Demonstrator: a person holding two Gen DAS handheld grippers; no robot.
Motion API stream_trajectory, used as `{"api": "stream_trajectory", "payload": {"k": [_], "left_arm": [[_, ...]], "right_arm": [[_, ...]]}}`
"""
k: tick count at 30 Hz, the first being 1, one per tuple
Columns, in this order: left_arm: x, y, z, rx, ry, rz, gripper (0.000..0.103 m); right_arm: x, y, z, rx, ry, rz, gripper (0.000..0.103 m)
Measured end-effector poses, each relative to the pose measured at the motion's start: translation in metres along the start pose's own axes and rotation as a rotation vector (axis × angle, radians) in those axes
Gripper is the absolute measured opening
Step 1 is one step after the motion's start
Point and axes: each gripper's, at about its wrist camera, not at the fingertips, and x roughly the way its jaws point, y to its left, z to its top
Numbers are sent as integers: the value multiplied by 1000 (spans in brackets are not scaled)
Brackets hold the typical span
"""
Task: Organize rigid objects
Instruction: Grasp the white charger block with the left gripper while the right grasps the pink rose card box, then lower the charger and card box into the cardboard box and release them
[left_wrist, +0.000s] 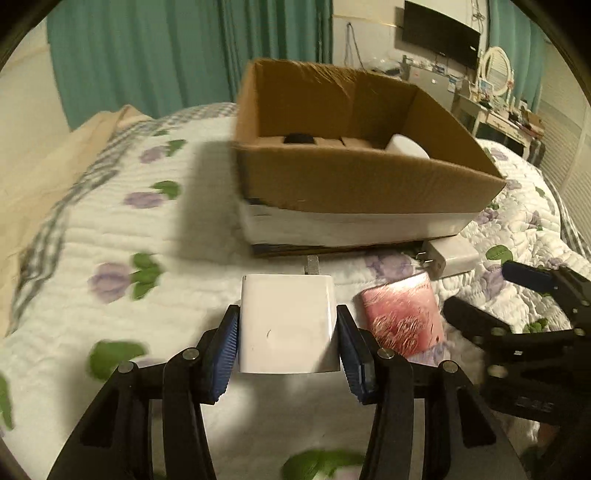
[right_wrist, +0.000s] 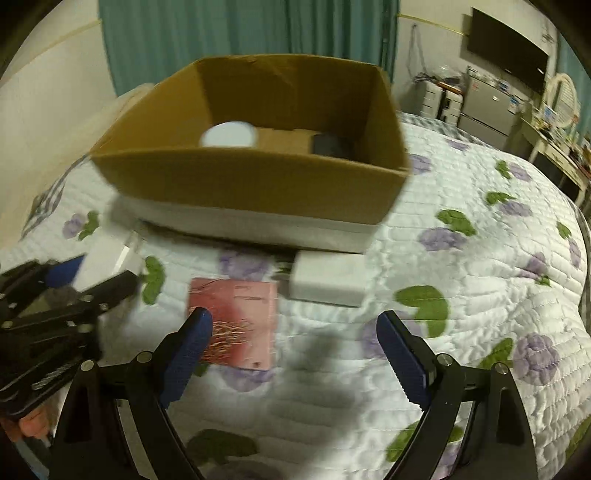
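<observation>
Left wrist: your left gripper (left_wrist: 288, 332) pinches a white charger (left_wrist: 288, 325) short of the box (left_wrist: 354, 184); it's likely light, rigid, slick — hold its flat sides. Right gripper (right_wrist: 293, 332) gapes empty.

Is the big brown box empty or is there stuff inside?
Not empty. The cardboard box is open on top, and inside sit a white round thing and a dark thing. What they are, I cannot tell.
</observation>
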Motion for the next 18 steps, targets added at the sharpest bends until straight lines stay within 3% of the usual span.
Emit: {"api": "stream_trajectory", "payload": {"k": [10,18], "left_arm": [[-12,21,5,-35,-34,3,51],[-5,21,7,-39,-22,-1,51]], "right_arm": [[46,36,0,-32,114,3,91],[62,45,3,-46,124,-7,91]]}}
